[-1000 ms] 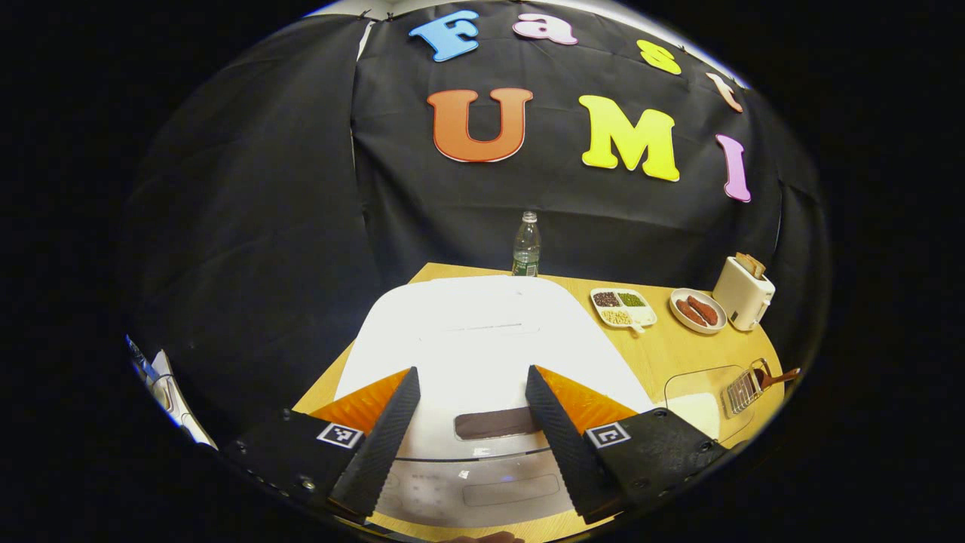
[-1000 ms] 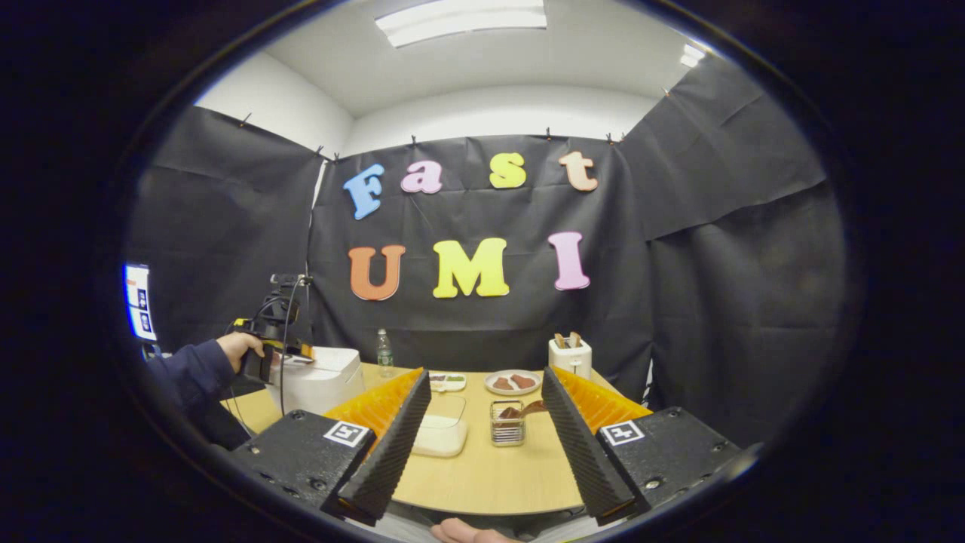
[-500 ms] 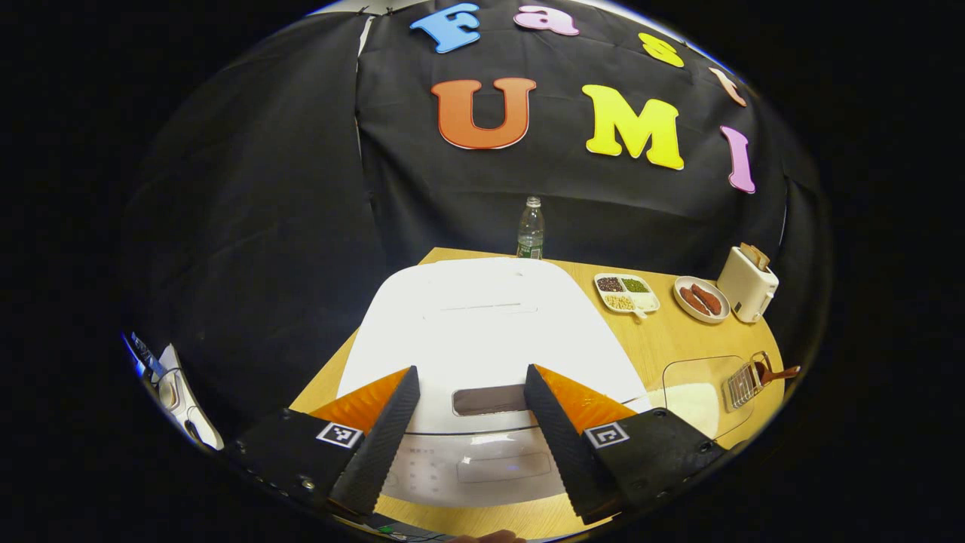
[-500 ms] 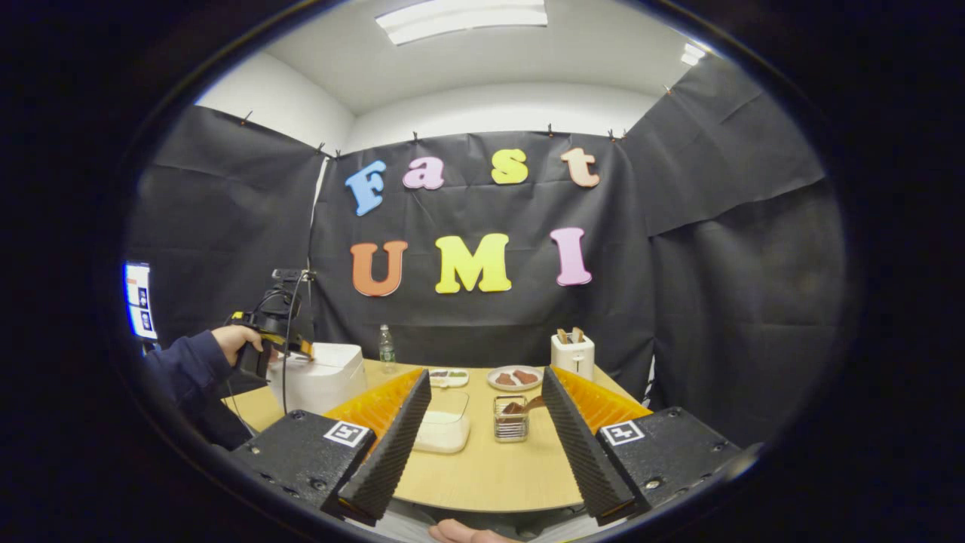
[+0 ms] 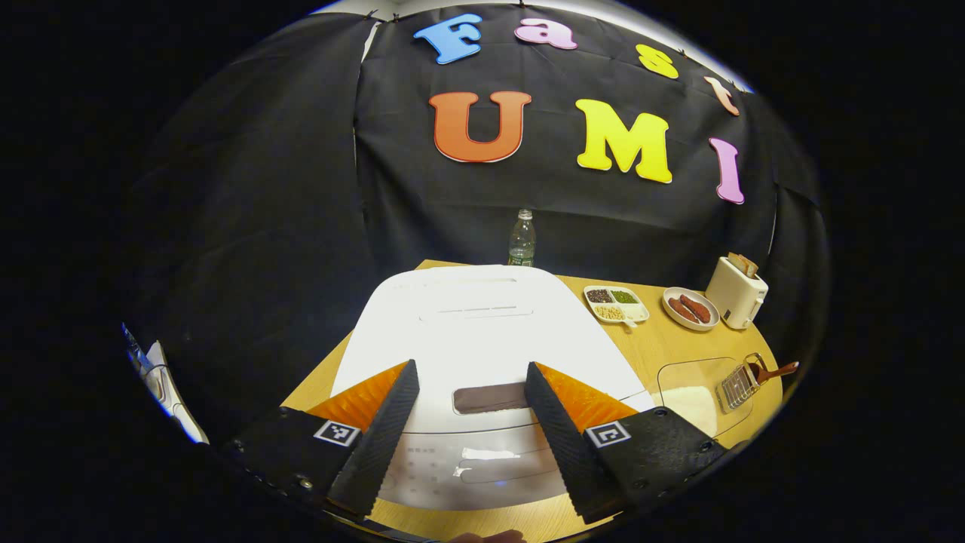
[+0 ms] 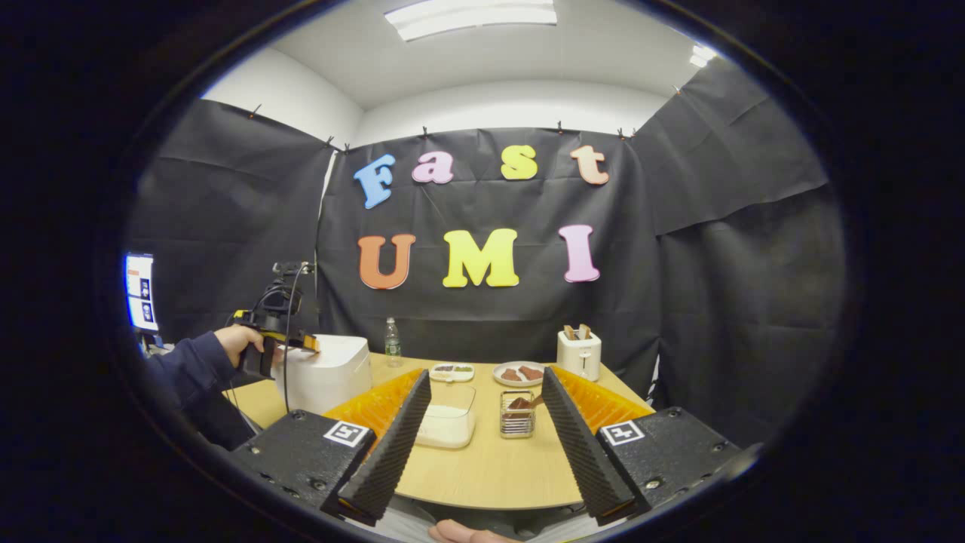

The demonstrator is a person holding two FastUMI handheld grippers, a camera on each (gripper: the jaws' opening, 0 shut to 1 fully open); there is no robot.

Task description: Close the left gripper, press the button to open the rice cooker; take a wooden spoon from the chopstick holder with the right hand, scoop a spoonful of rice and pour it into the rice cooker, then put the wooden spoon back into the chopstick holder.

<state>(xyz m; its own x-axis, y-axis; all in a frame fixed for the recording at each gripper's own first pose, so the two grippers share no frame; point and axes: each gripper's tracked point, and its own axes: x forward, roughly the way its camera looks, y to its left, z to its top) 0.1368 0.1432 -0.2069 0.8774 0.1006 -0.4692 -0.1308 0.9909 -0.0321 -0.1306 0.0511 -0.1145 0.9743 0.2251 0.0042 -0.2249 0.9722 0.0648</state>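
Note:
A white rice cooker (image 5: 482, 332) with its lid down sits at the table's left, and I also see this cooker (image 6: 324, 373) in the right gripper view. Its dark button (image 5: 490, 397) lies on the front of the lid. My left gripper (image 5: 469, 373) hovers open just above that button, one finger on each side. A hand (image 6: 235, 343) holds that left gripper (image 6: 290, 343) over the cooker's front edge. My right gripper (image 6: 485, 377) stands open and empty near the table's front edge. Beyond it stand a clear box of rice (image 6: 446, 417) and a wire chopstick holder (image 6: 517, 415) with the wooden spoon (image 6: 525, 403) in it.
At the back of the table stand a water bottle (image 6: 390, 342), a divided dish of beans (image 6: 450, 371), a plate of sausages (image 6: 518, 373) and a white toaster (image 6: 579, 353). The wooden table (image 6: 482, 467) ends just in front of my right gripper.
My left gripper has shifted slightly over the cooker's front and stays open. The right gripper has risen a little. Nothing was grasped.

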